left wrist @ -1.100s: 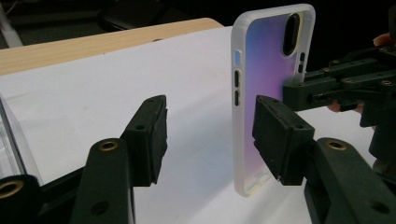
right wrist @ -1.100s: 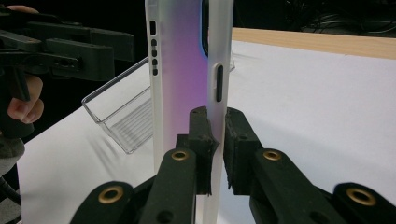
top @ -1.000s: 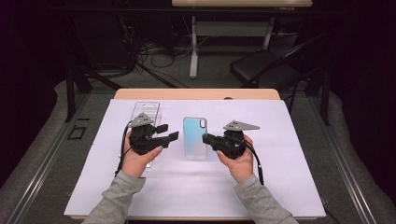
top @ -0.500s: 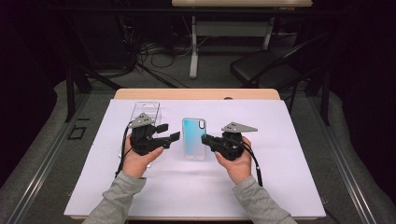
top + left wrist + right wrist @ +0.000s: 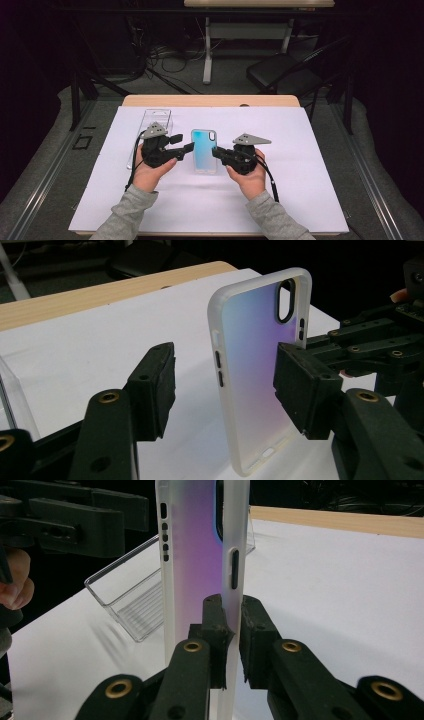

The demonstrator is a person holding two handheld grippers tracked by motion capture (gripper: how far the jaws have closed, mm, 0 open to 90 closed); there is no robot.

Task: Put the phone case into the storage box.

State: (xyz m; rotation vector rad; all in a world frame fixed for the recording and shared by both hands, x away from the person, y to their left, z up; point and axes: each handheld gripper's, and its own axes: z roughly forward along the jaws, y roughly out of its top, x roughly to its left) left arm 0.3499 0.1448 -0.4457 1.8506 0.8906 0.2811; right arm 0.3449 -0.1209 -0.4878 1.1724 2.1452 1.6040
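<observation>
Translucent iridescent blue-violet phone case lay mid white sheet, between both tools. Right gripper clamped on case's side rim. Left gripper jaws apart, just been closing, straddling case's other edge, one pad touching. Clear plastic box behind left gripper.

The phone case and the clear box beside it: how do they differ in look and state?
The phone case is frosted with a blue-to-purple tint; the clear box is colourless. The right gripper pinches the phone case's edge; the clear box lies untouched. The left gripper stands open around the phone case, not the clear box. Both are on the white sheet.
</observation>
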